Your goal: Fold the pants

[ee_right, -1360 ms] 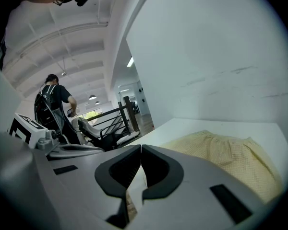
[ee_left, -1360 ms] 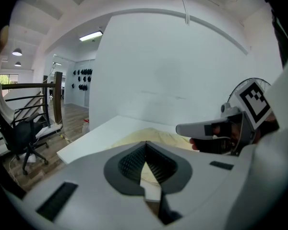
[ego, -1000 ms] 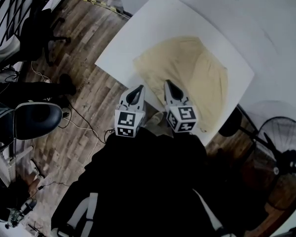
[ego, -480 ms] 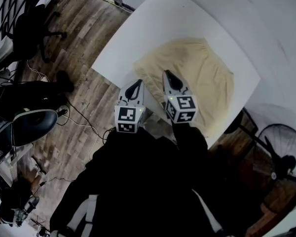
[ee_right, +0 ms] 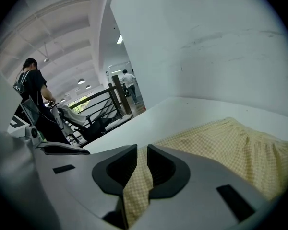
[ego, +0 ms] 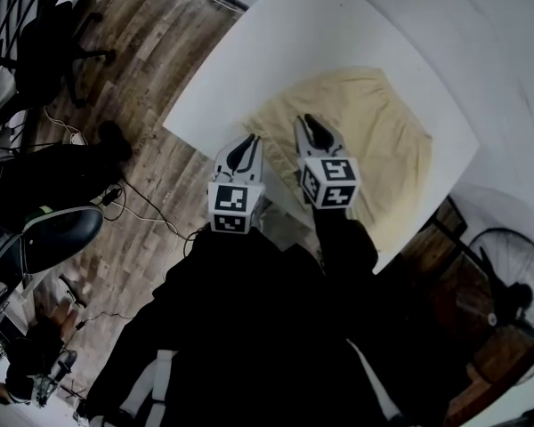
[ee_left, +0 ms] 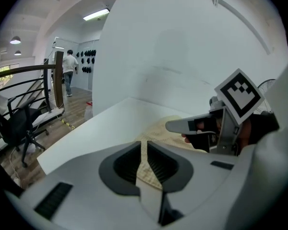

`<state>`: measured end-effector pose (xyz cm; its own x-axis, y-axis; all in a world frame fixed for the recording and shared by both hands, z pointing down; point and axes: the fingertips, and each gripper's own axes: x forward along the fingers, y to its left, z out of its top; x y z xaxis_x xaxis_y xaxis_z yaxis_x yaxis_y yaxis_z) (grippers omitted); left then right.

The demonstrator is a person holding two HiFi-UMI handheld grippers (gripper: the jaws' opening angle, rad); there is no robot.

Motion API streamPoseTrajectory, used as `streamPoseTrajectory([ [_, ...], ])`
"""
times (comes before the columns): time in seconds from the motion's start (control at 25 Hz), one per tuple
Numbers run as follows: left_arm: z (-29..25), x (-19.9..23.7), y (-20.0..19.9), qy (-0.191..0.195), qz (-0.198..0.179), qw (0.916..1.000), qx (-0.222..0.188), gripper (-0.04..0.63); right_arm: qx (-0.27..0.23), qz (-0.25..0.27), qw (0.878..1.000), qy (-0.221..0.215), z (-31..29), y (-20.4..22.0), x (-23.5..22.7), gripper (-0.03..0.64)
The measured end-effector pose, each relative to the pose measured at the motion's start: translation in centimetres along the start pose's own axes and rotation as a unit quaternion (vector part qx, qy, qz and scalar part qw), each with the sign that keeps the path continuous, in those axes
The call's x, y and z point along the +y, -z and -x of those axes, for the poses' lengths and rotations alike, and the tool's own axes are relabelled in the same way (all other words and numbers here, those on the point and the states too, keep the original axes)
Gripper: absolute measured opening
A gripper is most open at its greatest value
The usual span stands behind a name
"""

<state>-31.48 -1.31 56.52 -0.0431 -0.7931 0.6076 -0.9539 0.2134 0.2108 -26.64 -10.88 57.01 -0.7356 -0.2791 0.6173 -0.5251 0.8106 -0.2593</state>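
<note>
The pale yellow checked pants (ego: 383,140) lie spread on the white table (ego: 294,43). My left gripper (ego: 246,149) is at their near left edge, shut on a strip of the cloth (ee_left: 145,163) that runs down between its jaws. My right gripper (ego: 313,132) is just to the right over the pants, shut on a fold of the same fabric (ee_right: 137,186). The rest of the pants (ee_right: 230,138) stretches flat towards the wall. In the left gripper view the right gripper (ee_left: 175,126) shows side-on, above the cloth (ee_left: 158,127).
Dark office chairs (ego: 53,229) and cables stand on the wooden floor to the left of the table. A fan (ego: 516,283) is at the right, past the table corner. A person in black (ee_right: 31,87) stands by a railing far off.
Both grippers have moved a little forward over the pants, the right one further than the left, each still holding its bit of cloth.
</note>
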Motion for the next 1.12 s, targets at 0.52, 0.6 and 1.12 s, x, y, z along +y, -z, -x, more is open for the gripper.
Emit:
streamPoseTrajectory([
  [0.52, -2.9, 3.4, 1.3, -0.005, 0.010, 0.9994, 0.032, 0.067, 0.042, 0.048, 0.998, 0.024, -5.4, -0.8, -0.9, 0.072],
  [0.6, -3.2, 3.8, 1.6, -0.005, 0.012, 0.9992, 0.037, 0.074, 0.048, 0.057, 0.997, 0.022, -6.0, -0.9, -0.7, 0.072],
  [1.12, -4.5, 4.8, 4.2, 0.010, 0.020, 0.9950, 0.097, 0.074, 0.111, 0.079, 0.990, 0.044, -8.6, 0.8, -1.1, 0.072],
])
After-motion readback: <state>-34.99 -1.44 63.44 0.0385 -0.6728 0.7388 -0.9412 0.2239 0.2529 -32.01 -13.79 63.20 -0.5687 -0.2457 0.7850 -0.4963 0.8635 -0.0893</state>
